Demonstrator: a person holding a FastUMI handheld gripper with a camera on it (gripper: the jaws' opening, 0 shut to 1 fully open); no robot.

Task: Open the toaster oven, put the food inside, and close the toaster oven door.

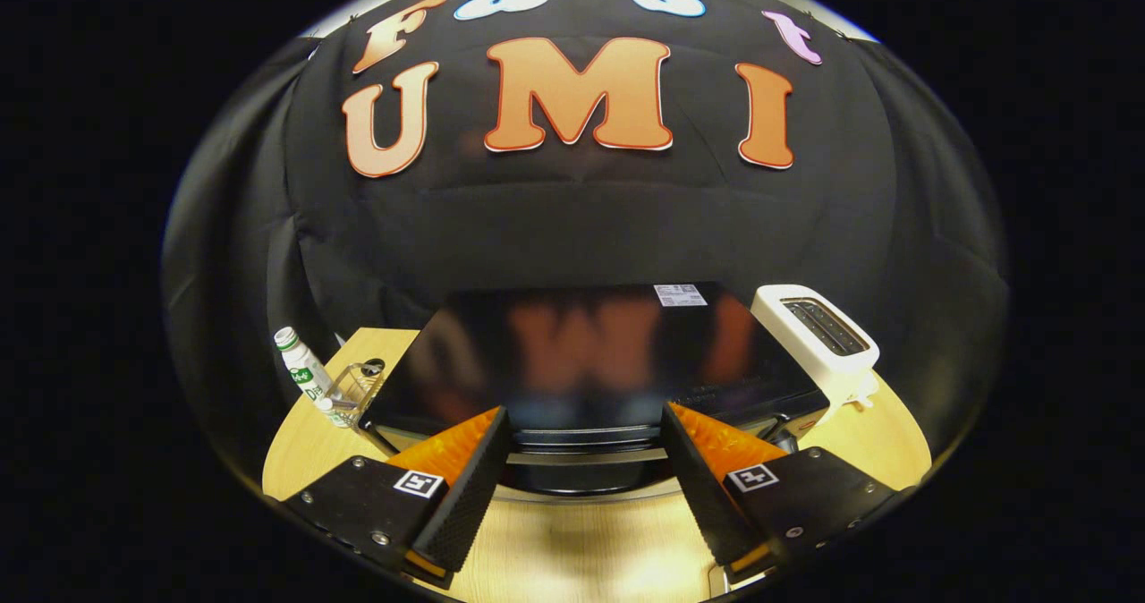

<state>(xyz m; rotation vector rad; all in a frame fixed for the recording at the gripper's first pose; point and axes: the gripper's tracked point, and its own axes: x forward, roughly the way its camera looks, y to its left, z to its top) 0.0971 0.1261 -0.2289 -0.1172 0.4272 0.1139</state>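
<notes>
Here the gripper (586, 460) holds its two fingers wide apart with nothing between them. Each finger is a black wedge with a finely ribbed rubber pad (465, 496) on its inner face, an orange plastic body behind it, and a flat black plate fixed with small silver screws. Each plate carries one square black-and-white marker, so there are two markers in all.

Just ahead of the fingertips sits the toaster oven (581, 352), a single wide box with a glossy black top that mirrors blurred orange shapes. One small white sticker (680, 294) lies on the far part of that top. Its front edge shows as a dark band with a pale metal strip beneath, seen in the gap between the fingers; whether the door is open or closed cannot be told from this angle.

To the right of the oven, close beside its corner, stands one white slot toaster (818, 335) with rounded edges and two dark slots on top. To the left stand one white plastic bottle (300, 366) with a green cap and one clear glass (358, 388), the glass nearer the oven.

Everything rests on a pale wooden table (572, 549) with a smooth, light grain. Black cloth (581, 218) hangs in soft folds behind.
</notes>
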